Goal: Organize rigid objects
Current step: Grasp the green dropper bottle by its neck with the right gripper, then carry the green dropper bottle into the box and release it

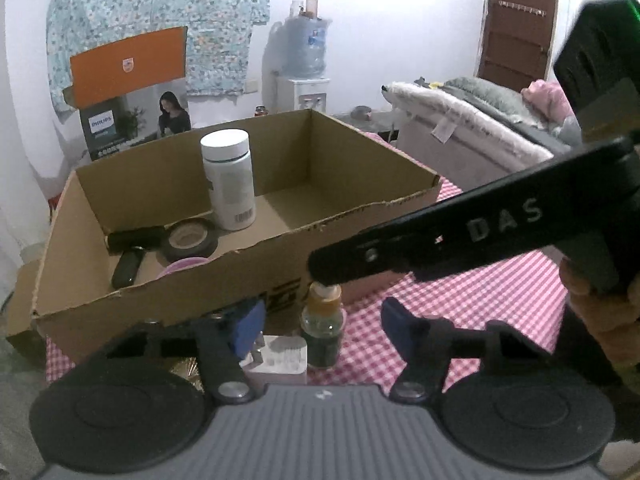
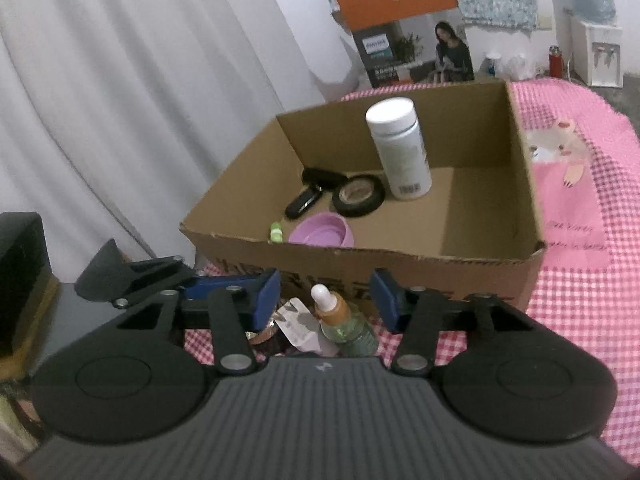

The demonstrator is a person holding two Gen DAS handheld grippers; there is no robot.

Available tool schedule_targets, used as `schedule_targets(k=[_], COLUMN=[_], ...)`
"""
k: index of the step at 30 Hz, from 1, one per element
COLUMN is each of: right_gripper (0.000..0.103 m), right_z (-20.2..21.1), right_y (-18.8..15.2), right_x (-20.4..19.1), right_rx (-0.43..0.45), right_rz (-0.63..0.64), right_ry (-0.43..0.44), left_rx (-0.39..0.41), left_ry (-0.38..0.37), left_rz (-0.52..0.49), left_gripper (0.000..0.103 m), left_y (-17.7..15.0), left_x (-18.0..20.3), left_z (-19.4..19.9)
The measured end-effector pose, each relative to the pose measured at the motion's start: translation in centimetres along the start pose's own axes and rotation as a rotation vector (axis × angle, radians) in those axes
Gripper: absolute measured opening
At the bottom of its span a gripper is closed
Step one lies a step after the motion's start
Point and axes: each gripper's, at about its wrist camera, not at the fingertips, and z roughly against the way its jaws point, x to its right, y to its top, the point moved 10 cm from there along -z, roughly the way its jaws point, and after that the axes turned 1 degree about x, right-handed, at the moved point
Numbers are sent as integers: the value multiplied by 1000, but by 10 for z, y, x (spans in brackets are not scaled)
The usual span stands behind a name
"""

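A small dropper bottle [image 1: 322,326] with an amber neck stands on the pink checked cloth [image 1: 480,300], just in front of the cardboard box [image 1: 240,272]. My left gripper [image 1: 322,328] is open, its blue pads either side of the bottle and clear of it. The right gripper [image 1: 332,266] reaches in from the right, its tip over the bottle's cap. In the right wrist view the dropper bottle [image 2: 340,320] sits between the open right gripper [image 2: 326,300] pads, untouched. The box [image 2: 400,264] holds a white bottle [image 2: 400,148], a tape roll [image 2: 358,200], black items and a purple bowl [image 2: 322,234].
A white plug adapter [image 1: 280,356] and a gold foil item [image 1: 184,368] lie left of the dropper bottle. A white packet [image 2: 300,326] lies beside it. An orange Philips carton [image 1: 128,92], a water dispenser [image 1: 304,80] and a blanket-covered sofa [image 1: 480,128] stand behind. White curtain [image 2: 120,100] at left.
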Motion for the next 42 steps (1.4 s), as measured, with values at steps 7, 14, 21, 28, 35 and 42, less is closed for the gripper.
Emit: schedule_targets(k=[7, 14, 21, 28, 35, 42], right_gripper=[23, 20, 20, 20, 20, 20], right_z=[-21, -21, -22, -23, -13, 25], right_y=[-4, -5, -7, -9, -7, 10], right_x=[1, 11, 20, 19, 9, -18], right_rx=[-49, -53, -57, -53, -44, 15], right_rz=[16, -12, -38, -9, 27, 92], right_ry=[7, 25, 29, 18, 1, 27], left_rx=[-29, -64, -90, -91, -63, 19], left_ry=[9, 10, 25, 46, 46, 53], left_rz=[-27, -61, -70, -69, -65, -79], left_gripper=[44, 39, 34, 33, 33, 33], left_y=[-2, -5, -5, -6, -1, 24], left_x=[2, 7, 9, 10, 15, 21], left_z=[-16, -32, -45, -47, -31, 16])
